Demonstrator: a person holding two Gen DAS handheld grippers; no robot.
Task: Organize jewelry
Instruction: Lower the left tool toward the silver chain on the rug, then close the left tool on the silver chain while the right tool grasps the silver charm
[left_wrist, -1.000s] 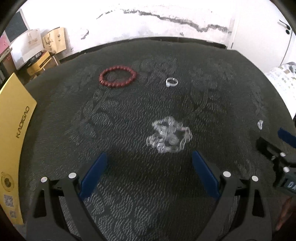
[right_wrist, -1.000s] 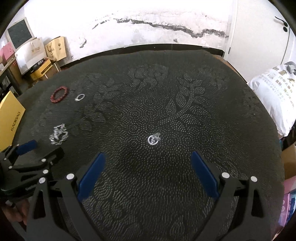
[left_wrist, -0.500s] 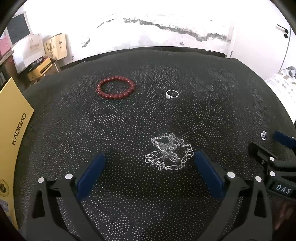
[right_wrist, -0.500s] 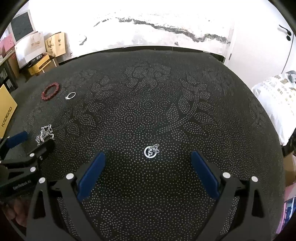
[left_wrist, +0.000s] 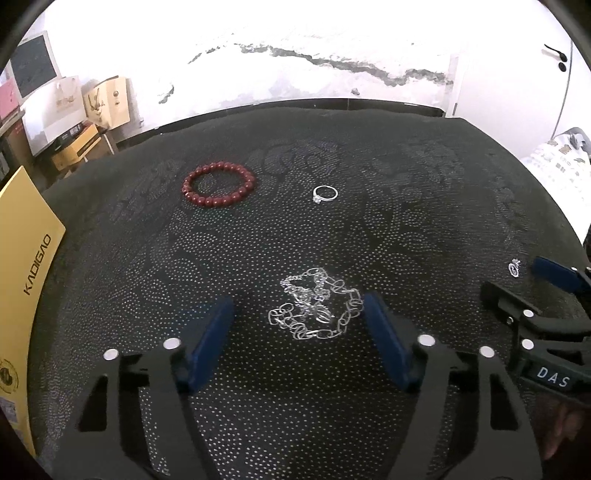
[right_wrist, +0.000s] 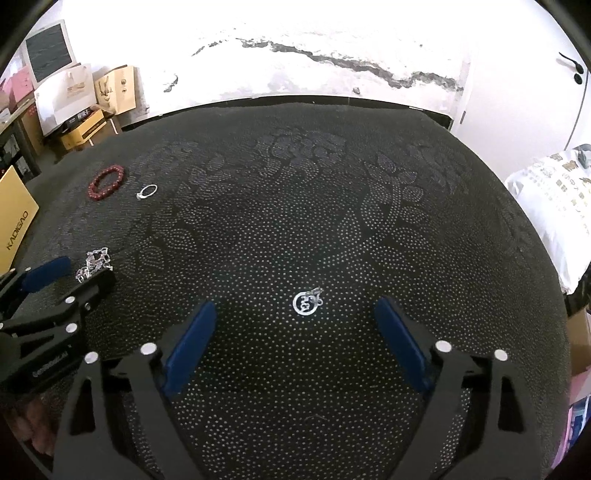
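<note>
With both tongs spread and empty, I have the tangled silver chain (left_wrist: 316, 304) dead ahead between my left tongs (left_wrist: 297, 332), the small pendant (right_wrist: 307, 301) likewise before my right tongs (right_wrist: 293, 332), mid-counter.

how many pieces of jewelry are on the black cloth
4: red bead bracelet far left, silver ring beside it, chain between the left gripper's fingers, round pendant before the right gripper.
</note>
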